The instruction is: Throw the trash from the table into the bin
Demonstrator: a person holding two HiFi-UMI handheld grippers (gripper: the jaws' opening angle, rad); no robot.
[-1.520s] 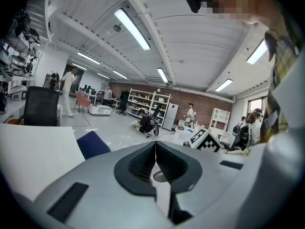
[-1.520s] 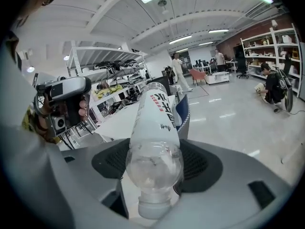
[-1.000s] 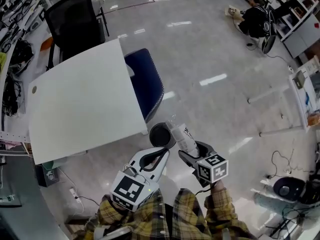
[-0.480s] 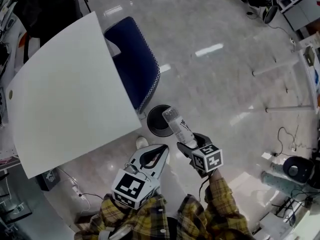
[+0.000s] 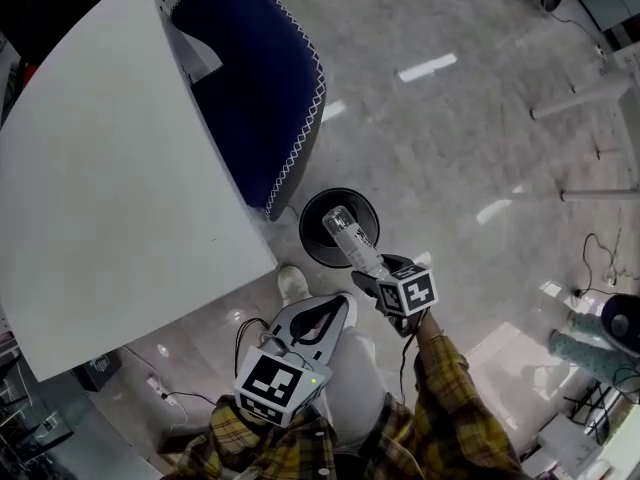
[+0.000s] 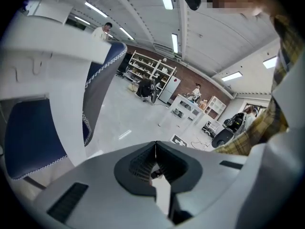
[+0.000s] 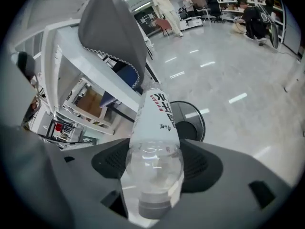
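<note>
My right gripper point(image 5: 378, 273) is shut on a clear plastic bottle point(image 5: 352, 240) with a white label, gripped near its capped neck. In the head view the bottle's far end hangs over the round black bin point(image 5: 339, 226) on the floor. The right gripper view shows the bottle point(image 7: 155, 147) between the jaws with the bin point(image 7: 189, 123) just beyond it. My left gripper point(image 5: 340, 308) is shut and empty, held lower left of the bin; its jaws point(image 6: 155, 149) meet with nothing between them. The white table point(image 5: 110, 168) lies to the left.
A dark blue chair point(image 5: 262, 88) with white stitching stands pushed against the table's edge, just behind the bin. A shoe point(image 5: 291, 284) shows on the glossy grey floor near the bin. White table legs point(image 5: 590, 98) and cables lie at the right.
The view has closed in on the bin. My right gripper carried the bottle forward, from beside the bin to over its opening. The left gripper stayed shut and low.
</note>
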